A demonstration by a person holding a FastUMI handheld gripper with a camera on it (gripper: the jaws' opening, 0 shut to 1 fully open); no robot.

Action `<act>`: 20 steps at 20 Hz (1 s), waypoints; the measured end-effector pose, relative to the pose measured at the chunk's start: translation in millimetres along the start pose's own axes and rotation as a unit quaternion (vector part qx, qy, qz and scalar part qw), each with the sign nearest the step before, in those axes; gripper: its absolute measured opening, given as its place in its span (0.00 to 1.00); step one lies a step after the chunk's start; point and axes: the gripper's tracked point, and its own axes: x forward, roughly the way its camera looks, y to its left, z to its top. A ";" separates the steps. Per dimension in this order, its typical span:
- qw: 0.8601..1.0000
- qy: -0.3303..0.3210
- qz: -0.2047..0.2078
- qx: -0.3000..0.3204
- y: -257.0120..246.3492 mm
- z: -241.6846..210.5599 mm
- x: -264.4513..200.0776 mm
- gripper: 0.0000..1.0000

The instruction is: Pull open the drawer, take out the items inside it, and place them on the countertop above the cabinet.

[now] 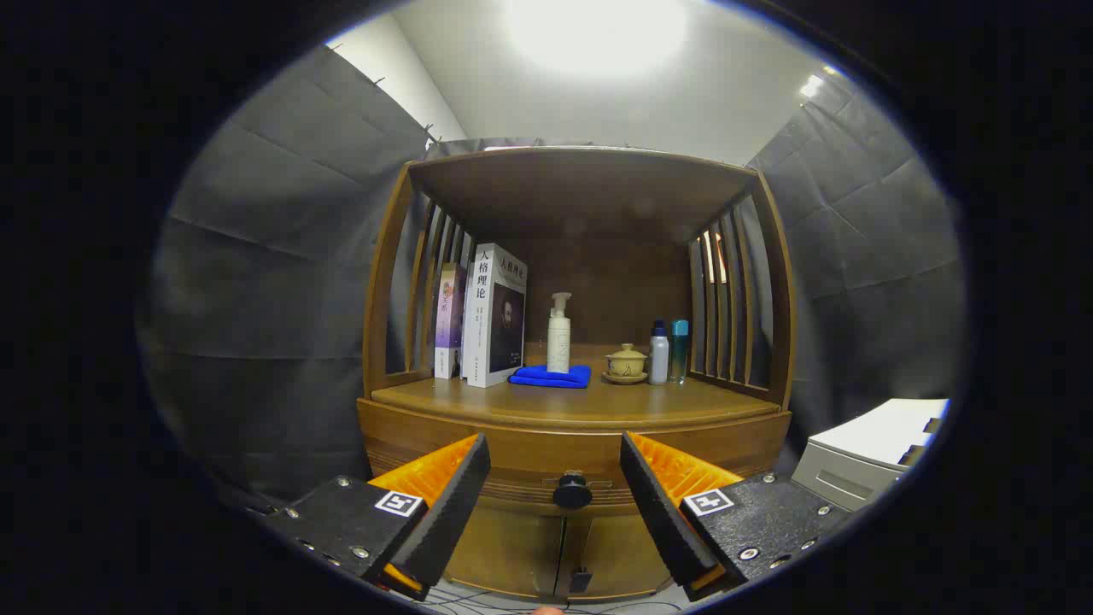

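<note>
Between the two fingers of the gripper (555,504), which stand spread wide with nothing held, sits the dark round knob (571,490) of the drawer (546,448), and that is the one relation that counts for the coming move. It lies straight ahead of the tool, close to the midline of the gap and perhaps a shade toward the right finger, and beyond the fingertips, not yet within their reach as far as I can judge from where I stand. Its stem points back out at the gripper, so the fingers would have to advance along their own line and close from either side before any pull could start. The drawer front is flush with the cabinet (401,436), so it looks shut, and whatever is in it is hidden (no telling what or how many). Below the knob two lower doors (512,547) meet at a seam. Above the drawer runs the countertop (683,401), where the items are meant to end up; it is already partly taken. Two books (491,316) stand at the left, a blue cloth (551,377) lies in the middle with a pump bottle (558,335) on or just behind it, then a small lidded cup (625,363) and two bottles (668,350) at the right. The front strip of the top looks free. Off to the right, well apart, stands a pale box (867,457).
</note>
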 end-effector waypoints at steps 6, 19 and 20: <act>1.000 0.002 -0.004 0.000 -3.8 -0.2 -3.0 0.95; 1.000 0.015 -0.018 -0.004 -13.5 -3.6 -6.3 0.95; 1.000 0.018 -0.019 -0.004 -14.7 -4.2 -5.2 0.95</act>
